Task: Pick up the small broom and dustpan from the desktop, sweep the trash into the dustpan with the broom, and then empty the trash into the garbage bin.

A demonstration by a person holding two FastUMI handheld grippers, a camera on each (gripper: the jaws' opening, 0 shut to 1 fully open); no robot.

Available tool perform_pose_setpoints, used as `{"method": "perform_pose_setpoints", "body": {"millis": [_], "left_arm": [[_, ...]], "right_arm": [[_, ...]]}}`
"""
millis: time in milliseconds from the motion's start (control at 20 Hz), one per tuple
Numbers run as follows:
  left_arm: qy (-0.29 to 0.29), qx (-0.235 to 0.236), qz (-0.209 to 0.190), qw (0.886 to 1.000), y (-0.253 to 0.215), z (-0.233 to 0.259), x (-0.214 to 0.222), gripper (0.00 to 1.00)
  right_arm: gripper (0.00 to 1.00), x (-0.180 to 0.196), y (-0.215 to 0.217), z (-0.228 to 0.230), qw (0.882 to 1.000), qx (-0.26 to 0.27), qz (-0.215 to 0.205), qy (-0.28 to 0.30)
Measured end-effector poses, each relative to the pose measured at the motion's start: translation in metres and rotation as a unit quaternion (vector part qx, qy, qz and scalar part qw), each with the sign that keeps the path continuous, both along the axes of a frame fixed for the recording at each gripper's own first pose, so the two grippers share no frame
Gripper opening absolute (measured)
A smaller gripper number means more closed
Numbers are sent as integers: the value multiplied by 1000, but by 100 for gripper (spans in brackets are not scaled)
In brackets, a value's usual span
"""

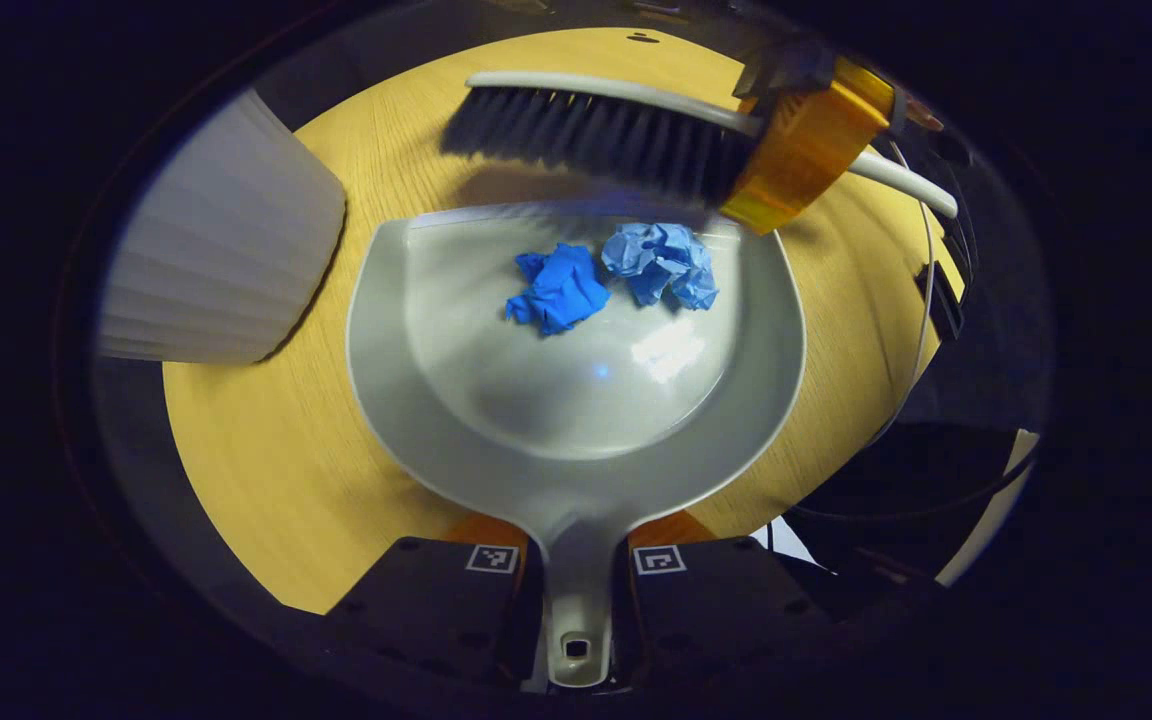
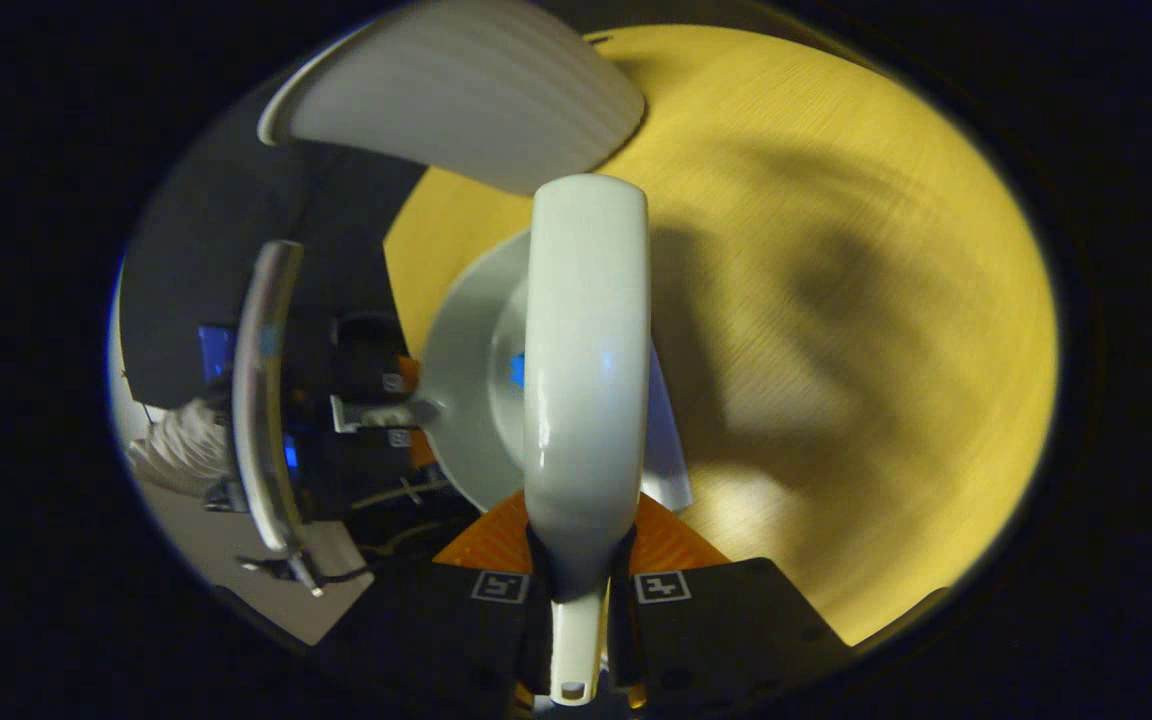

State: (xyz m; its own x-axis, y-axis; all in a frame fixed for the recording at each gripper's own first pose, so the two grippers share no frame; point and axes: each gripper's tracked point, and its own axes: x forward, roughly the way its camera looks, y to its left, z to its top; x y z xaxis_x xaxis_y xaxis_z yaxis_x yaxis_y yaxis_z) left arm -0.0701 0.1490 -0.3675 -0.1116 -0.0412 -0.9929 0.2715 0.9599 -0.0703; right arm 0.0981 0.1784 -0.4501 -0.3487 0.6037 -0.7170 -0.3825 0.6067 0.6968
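with both scraps already in the pan, the bin is what's left

since the dustpan (image 1: 576,370) is kept flat on the desktop (image 1: 266,460) with its open lip pointed away, the two blue crumpled paper scraps (image 1: 558,290) (image 1: 662,262) can be seen sitting just inside that lip, touching each other or very nearly. the pan's handle is pinched between the fingers of the left gripper (image 1: 576,580), both pressed on it, so it's held steady from behind.

the broom (image 1: 601,125) is held across the mouth of the pan, bristles down along the lip, probably so nothing rolls back out. it's seen blurred, so whether the bristles touch the desk can't be told. its handle is clamped in the right gripper (image 2: 576,590), fingers squeezed on either side; that gripper is also seen far off in the left gripper view (image 1: 804,150).

the ribbed white garbage bin (image 1: 221,235) is parked just beside the pan, to the left in the left gripper view. emptying looks like the step still to be done, and the bin's wall is close enough that the pan would likely have to be lifted before it's swung over. a cable (image 1: 921,300) is draped off the desk's right edge, well out of that path.
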Motion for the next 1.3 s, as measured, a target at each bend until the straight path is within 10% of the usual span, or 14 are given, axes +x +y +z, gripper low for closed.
{"method": "perform_pose_setpoints", "body": {"millis": [350, 650, 950, 1300], "left_arm": [[-128, -25, -12, 991, 7, 66, 19, 25], [-223, -12, -22, 974, 28, 152, 56, 25], [-276, 81, -25, 958, 132, 220, 119, 25], [-204, 260, -47, 943, 263, 242, 135, 25]], "right_arm": [[23, -15, 16, -20, 966, 96, -221, -90], [23, -25, 34, -37, 913, 184, -338, -135], [23, -49, 35, -61, 900, 176, -376, -131], [23, -54, 26, -65, 894, 180, -392, -124]]}}
